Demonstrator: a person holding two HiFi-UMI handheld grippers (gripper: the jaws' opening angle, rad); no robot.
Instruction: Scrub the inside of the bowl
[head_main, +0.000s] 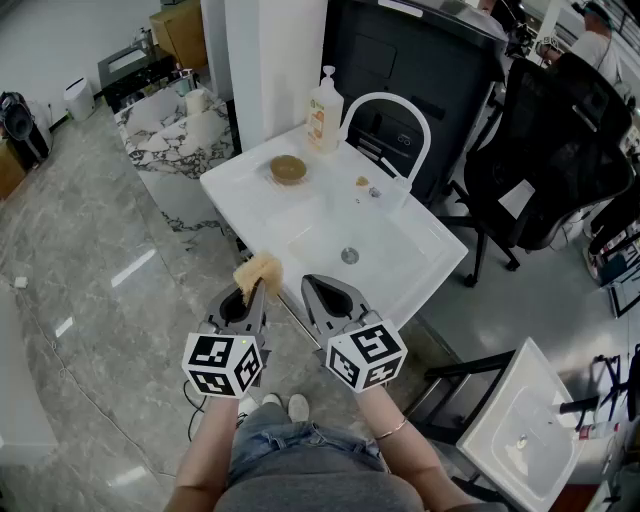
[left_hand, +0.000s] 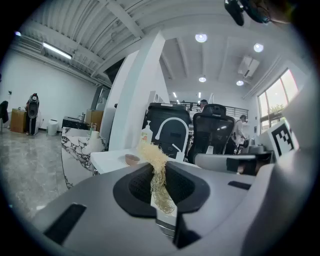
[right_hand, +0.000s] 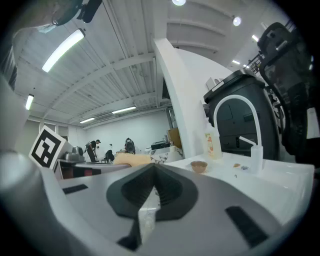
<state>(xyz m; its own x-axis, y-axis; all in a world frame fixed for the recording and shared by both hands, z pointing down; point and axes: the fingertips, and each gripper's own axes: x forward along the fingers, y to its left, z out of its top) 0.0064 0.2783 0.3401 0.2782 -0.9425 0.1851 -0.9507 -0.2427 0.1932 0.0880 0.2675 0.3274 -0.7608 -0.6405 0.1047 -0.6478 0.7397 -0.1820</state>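
A small brown bowl (head_main: 288, 169) sits on the white sink unit's (head_main: 430, 268) left counter, also visible in the left gripper view as the bowl (left_hand: 132, 159) and in the right gripper view as the bowl (right_hand: 199, 166). My left gripper (head_main: 256, 290) is shut on a tan fibrous scrubber (head_main: 259, 270), whose tuft (left_hand: 154, 161) sticks up between the jaws. My right gripper (head_main: 330, 298) is shut with nothing in it. Both are held short of the sink's near corner, well away from the bowl.
A soap bottle (head_main: 323, 110) stands behind the bowl beside a white arched faucet (head_main: 385, 115). The basin has a drain (head_main: 349, 256). A black office chair (head_main: 560, 150) is at the right. A second white sink (head_main: 520, 425) lies lower right. Marble-topped counter (head_main: 175, 135) at the left.
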